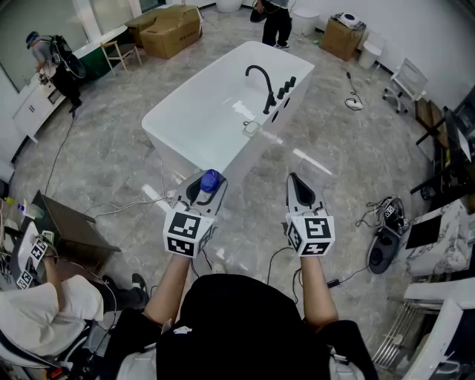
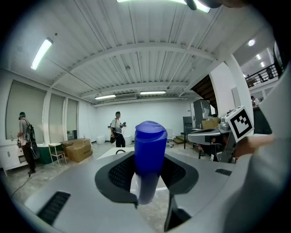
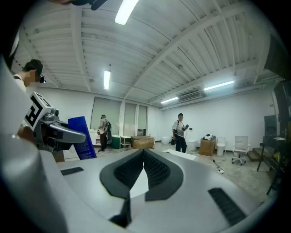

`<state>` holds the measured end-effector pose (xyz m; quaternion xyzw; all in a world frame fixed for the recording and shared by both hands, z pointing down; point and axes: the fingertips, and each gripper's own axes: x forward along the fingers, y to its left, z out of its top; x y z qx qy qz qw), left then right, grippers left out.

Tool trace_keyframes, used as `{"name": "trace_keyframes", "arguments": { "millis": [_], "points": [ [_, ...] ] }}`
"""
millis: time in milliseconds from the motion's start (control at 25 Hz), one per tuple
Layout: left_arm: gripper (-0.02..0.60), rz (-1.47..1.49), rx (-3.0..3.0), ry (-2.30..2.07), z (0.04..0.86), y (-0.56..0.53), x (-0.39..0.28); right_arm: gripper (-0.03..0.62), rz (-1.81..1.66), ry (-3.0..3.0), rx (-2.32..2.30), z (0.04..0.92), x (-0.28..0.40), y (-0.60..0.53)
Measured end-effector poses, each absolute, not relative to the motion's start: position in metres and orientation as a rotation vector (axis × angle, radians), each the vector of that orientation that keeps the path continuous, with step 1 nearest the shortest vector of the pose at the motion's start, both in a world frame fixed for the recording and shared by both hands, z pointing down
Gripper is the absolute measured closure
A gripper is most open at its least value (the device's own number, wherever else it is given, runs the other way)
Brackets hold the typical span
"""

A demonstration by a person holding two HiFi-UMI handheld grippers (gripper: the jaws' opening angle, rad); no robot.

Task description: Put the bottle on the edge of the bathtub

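A blue bottle [image 2: 149, 154] with a flip cap stands upright between the jaws of my left gripper [image 2: 148, 170], which is shut on it. In the head view the bottle [image 1: 211, 180] and left gripper [image 1: 202, 189] hover over the floor just short of the near end of the white bathtub [image 1: 178, 133]. A black faucet [image 1: 263, 85] rises from the tub's right rim. My right gripper [image 1: 300, 190] is held level beside the left one, jaws shut and empty. In the right gripper view the bottle [image 3: 82, 137] shows at the left, with the right gripper [image 3: 143, 159] closed.
Cardboard boxes [image 1: 169, 30] sit beyond the tub, and a person [image 1: 277, 21] stands at its far end. Another person [image 1: 52, 56] is by a cabinet at the left. Cables and a device [image 1: 386, 241] lie on the floor to the right. A seated person [image 1: 44, 300] is at the lower left.
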<state>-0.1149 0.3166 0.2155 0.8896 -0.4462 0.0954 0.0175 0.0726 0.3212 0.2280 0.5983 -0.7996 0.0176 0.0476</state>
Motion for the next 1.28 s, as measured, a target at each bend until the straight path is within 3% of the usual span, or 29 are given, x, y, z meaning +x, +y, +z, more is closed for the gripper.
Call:
{"name": "trace_keyframes", "arguments": {
  "millis": [1280],
  "points": [
    [0.418,0.311,2.711,-1.477,0.232,0.314,-0.031,0.569,0.104,-2.490,1.725,0.263,0.154,0.313]
  ]
}}
